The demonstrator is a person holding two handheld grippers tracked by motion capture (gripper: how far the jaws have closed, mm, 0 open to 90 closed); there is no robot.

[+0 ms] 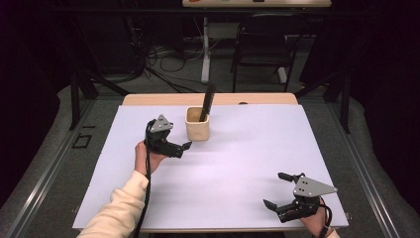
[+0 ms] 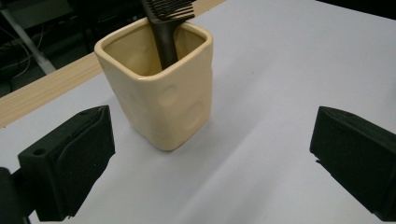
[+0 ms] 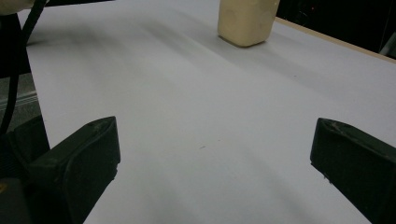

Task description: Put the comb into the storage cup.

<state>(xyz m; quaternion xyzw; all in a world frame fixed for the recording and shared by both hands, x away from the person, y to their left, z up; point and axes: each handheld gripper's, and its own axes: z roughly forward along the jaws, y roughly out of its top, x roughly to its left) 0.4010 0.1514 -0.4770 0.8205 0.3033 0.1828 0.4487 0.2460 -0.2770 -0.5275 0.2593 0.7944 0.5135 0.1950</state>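
Note:
A cream square cup (image 1: 197,125) stands at the back middle of the white board (image 1: 233,158), with a black comb (image 1: 207,101) standing upright in it, teeth end up. My left gripper (image 1: 184,148) hovers just left of and in front of the cup, open and holding nothing. In the left gripper view the cup (image 2: 163,98) and comb (image 2: 166,28) sit close ahead, beyond the wide-apart jaws of the left gripper (image 2: 210,158). My right gripper (image 1: 275,189) rests open near the front right corner. From the right gripper (image 3: 212,163), the cup (image 3: 245,18) shows far off.
The white board covers a wooden table whose back edge (image 1: 208,99) shows behind the cup. A black chair (image 1: 262,44) and cables lie on the floor beyond. A cream sleeve (image 1: 119,208) reaches in from the bottom left.

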